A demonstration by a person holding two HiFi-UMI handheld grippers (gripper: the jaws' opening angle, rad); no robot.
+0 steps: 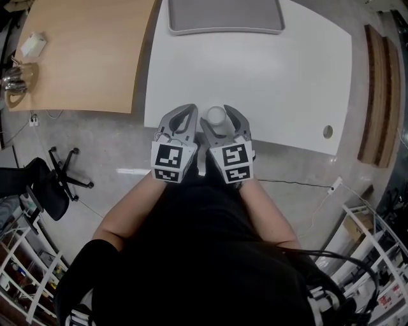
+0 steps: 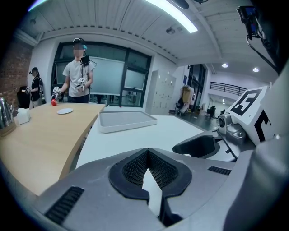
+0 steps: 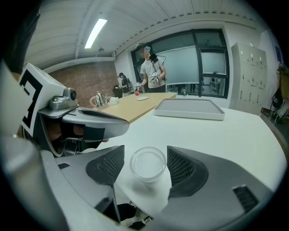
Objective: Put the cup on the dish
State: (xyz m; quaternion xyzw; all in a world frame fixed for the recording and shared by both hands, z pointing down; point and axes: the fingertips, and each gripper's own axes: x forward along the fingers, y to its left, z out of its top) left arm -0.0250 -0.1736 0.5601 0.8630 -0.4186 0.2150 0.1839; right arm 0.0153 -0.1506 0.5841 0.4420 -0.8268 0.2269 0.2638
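A small translucent white cup (image 1: 215,115) stands upright on the white table (image 1: 280,76), close to its near edge. My right gripper (image 1: 220,114) is open around it, one jaw on each side, and the pads stand clear of the cup (image 3: 147,164). My left gripper (image 1: 190,109) hangs just left of it, shut with nothing between its pads (image 2: 135,169). A shallow grey tray (image 1: 225,16) lies at the table's far edge, also visible as the tray (image 3: 189,109). A small white plate (image 2: 64,111) rests far off on the wooden table.
A wooden table (image 1: 83,51) adjoins on the left, with a kettle (image 1: 16,79) and a tissue box (image 1: 32,46). An office chair (image 1: 54,178) stands on the floor at left. A cable hole (image 1: 327,132) sits near the white table's right front. A person (image 2: 79,72) stands beyond the wooden table.
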